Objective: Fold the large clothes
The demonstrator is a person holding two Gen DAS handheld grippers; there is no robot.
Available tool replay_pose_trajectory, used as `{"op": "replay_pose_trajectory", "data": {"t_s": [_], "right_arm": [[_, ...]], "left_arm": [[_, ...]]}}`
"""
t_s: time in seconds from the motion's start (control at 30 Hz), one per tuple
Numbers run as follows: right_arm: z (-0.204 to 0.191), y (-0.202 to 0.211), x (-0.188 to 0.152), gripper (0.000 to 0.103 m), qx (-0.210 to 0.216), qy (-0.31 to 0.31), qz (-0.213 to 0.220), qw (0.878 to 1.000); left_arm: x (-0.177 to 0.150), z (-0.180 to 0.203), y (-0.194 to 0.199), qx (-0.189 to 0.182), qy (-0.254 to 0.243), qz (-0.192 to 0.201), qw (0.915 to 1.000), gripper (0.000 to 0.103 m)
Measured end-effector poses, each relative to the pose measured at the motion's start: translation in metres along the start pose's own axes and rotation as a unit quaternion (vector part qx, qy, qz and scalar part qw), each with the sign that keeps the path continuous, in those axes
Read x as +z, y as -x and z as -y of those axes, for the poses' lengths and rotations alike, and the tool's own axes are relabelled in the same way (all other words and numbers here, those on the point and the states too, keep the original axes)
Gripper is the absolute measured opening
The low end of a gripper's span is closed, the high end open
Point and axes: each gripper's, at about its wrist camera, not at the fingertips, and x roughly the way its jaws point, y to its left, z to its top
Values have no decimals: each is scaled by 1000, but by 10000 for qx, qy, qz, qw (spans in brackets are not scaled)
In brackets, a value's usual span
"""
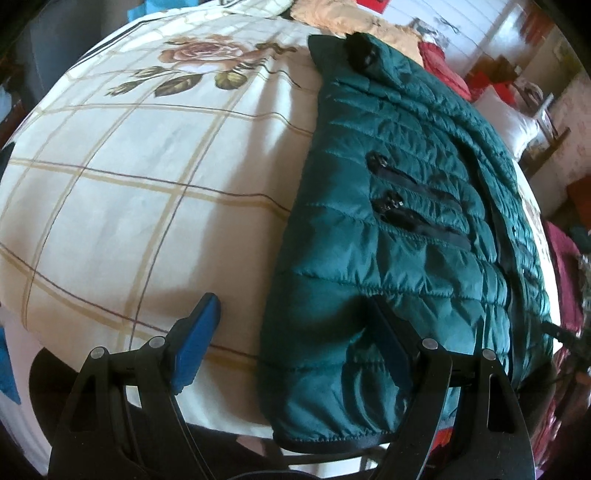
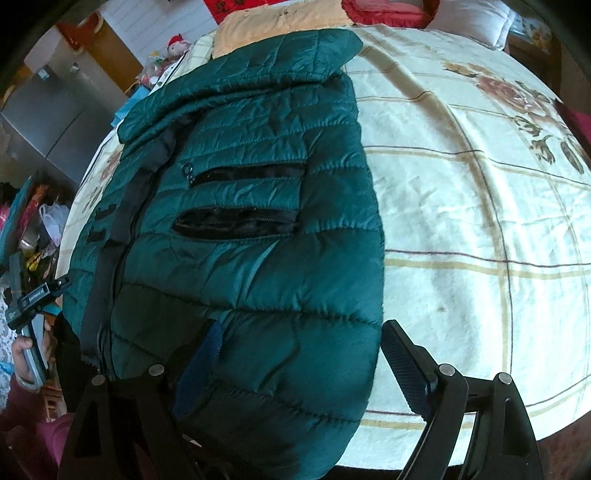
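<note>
A dark green quilted jacket (image 1: 413, 229) lies flat on a cream checked bed sheet (image 1: 140, 192), its hem at the near bed edge and its two chest pocket zips (image 2: 240, 199) facing up. My left gripper (image 1: 291, 306) stands open over the jacket's left hem corner. One blue pad hangs over bare sheet and the other over the fabric, with the jacket's side edge between them. My right gripper (image 2: 303, 328) is open over the right hem corner (image 2: 295, 387). Its left finger is above the jacket and its right finger above the sheet (image 2: 480, 221).
An orange blanket (image 2: 280, 18), red cushions (image 1: 439, 59) and a white pillow (image 2: 476, 18) lie at the head of the bed. The bed's near edge runs just under both grippers. A hand (image 2: 22, 350) holding the other gripper's handle shows at far left, with floor clutter (image 2: 40, 221) behind it.
</note>
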Motion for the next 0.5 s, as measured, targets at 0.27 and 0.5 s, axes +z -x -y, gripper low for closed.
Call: {"op": "replay_pose_trajectory", "data": {"t_s": [0.27, 0.5], "right_arm": [[-6, -7, -1, 90, 152, 80, -21, 9999], [-3, -5, -4, 91, 337, 88, 58, 9994]], "left_arm": [[-7, 10, 1, -124, -345, -280, 9989, 86], [-10, 18, -2, -5, -539, -234, 9983, 88]]}}
